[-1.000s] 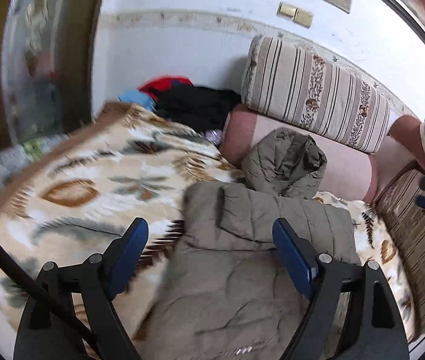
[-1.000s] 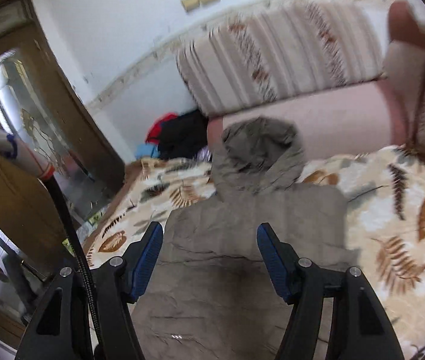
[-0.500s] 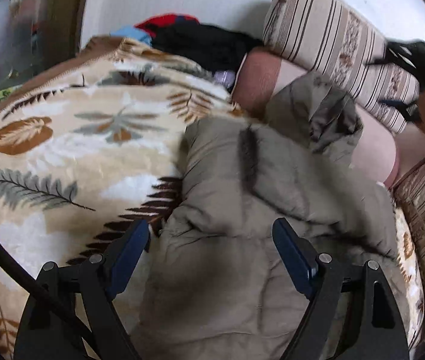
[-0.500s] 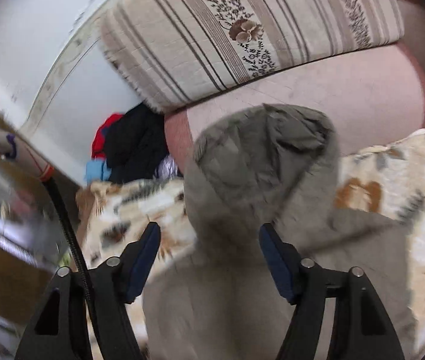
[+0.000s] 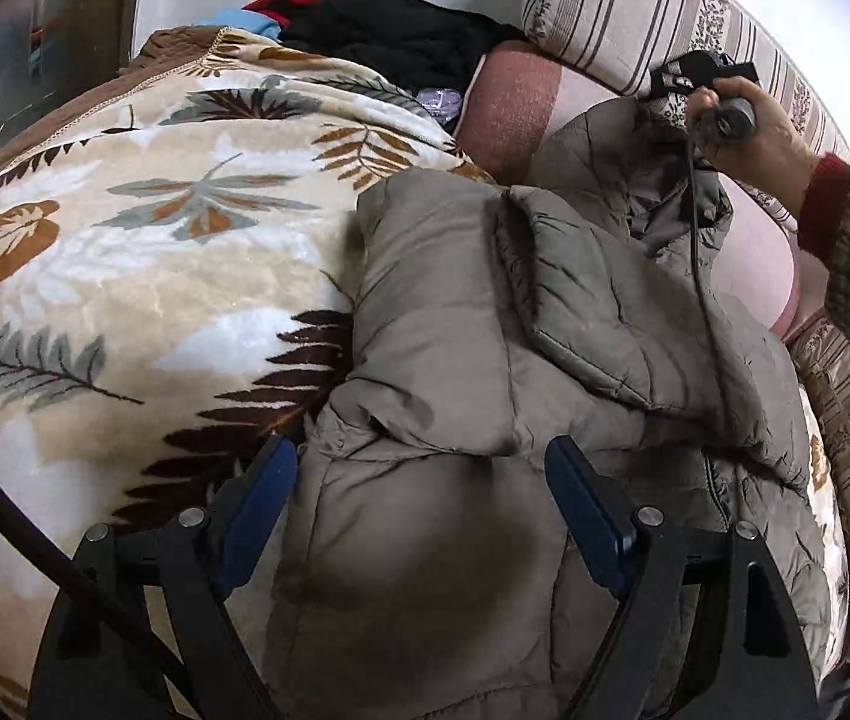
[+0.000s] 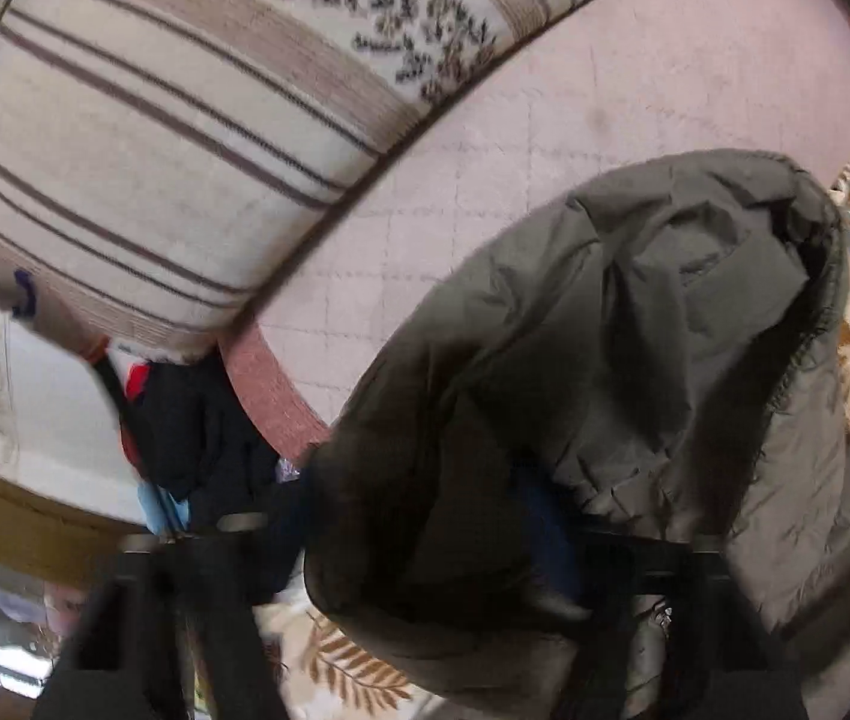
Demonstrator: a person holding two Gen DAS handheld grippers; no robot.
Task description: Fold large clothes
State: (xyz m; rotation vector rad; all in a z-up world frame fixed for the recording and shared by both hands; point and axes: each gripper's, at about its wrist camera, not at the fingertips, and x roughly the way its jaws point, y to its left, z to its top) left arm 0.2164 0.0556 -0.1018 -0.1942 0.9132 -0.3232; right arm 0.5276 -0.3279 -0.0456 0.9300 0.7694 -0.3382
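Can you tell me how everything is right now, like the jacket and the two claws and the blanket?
Jacket: lying on the blanket, sleeves folded across its body.
Hood: bunched up over the right claw.
Left claw: open, above the jacket, holding nothing.
Right claw: mostly hidden under the hood; open or shut, I cannot tell.
Blanket: spread out under the jacket.
Striped cushion: propped up behind the hood.
Pile of clothes: heaped, unfolded.
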